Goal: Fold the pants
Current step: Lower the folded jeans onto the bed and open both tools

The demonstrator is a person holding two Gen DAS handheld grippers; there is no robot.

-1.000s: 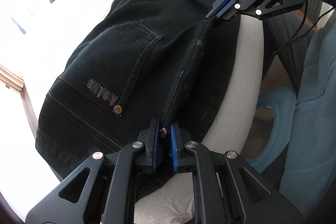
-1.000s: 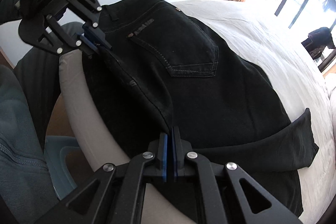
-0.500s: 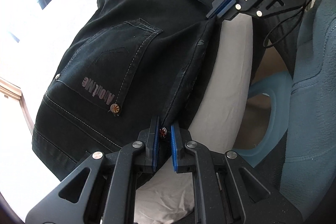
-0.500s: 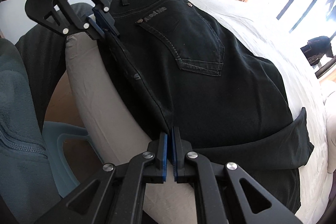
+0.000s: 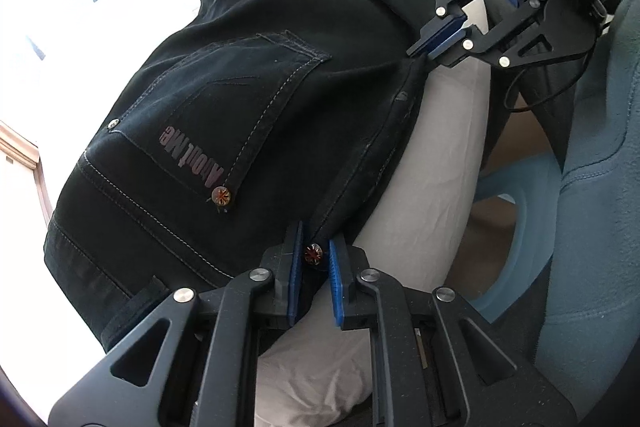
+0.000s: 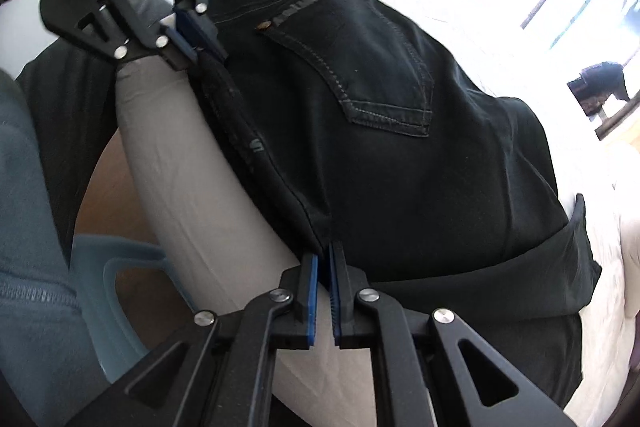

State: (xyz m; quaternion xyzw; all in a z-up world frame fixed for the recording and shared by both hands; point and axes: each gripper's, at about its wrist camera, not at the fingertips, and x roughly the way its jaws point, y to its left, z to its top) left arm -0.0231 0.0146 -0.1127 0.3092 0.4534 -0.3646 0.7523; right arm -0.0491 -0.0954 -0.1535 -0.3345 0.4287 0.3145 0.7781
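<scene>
Two black hand-held grippers pinch one edge of a pair of black pants (image 5: 256,115) that lies on a bed (image 5: 436,155).

The left hand-held gripper (image 5: 314,269) has its jaws opening, though they stand close together. Its ribbed blue pads (image 5: 295,267) flank the thick waistband corner, and a small copper rivet (image 5: 312,254) sits right between them; the cloth is still nipped there.

The right hand-held gripper (image 6: 323,293) has its blue pads almost pressed together, with the folded seam edge of the pants caught at their tips. Seen from the left wrist camera, this same gripper (image 5: 430,45) bites the edge further along the seam, towards the legs.

The pants are heavy, matte denim with pale contrast stitching. A five-sided back pocket (image 5: 224,131) faces up, printed with faded lettering and fixed with a copper rivet at its corner. The pants drape over the bed's rounded near edge, the held seam stretched between the two grippers.

The bed wears a smooth, slightly creased grey-white sheet. Beside the bed, away from the pants, are a pale blue plastic stool (image 5: 516,227) and a soft blue-grey fleece sleeve (image 5: 592,187).
</scene>
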